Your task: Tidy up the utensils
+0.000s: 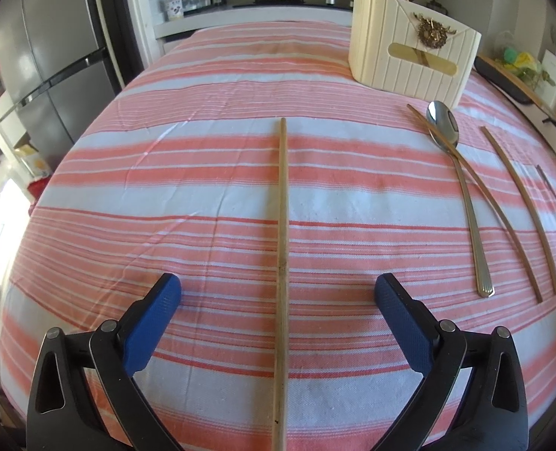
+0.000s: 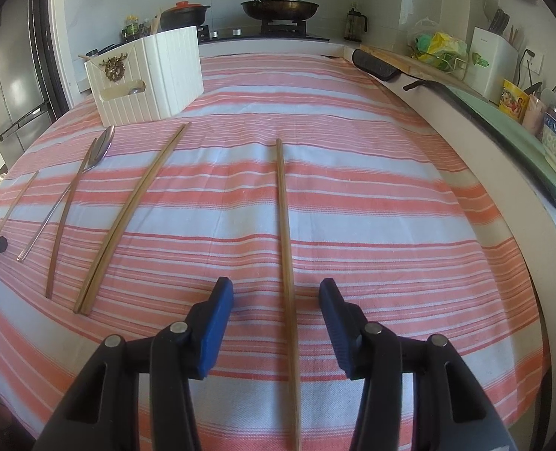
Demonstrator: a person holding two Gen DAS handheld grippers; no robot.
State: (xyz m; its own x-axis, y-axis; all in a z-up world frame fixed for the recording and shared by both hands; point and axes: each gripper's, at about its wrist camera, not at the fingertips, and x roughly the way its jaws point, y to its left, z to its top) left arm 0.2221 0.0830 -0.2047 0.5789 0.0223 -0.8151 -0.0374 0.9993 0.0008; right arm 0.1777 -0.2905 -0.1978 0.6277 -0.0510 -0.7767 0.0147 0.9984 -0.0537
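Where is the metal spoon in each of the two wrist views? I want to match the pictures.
Left wrist view: the metal spoon lies right of centre, bowl towards the holder, with a chopstick crossing it.
Right wrist view: the metal spoon lies at the left, bowl near the holder's front.
Shared landmark: the cream utensil holder with the gold ornament, on the striped cloth.
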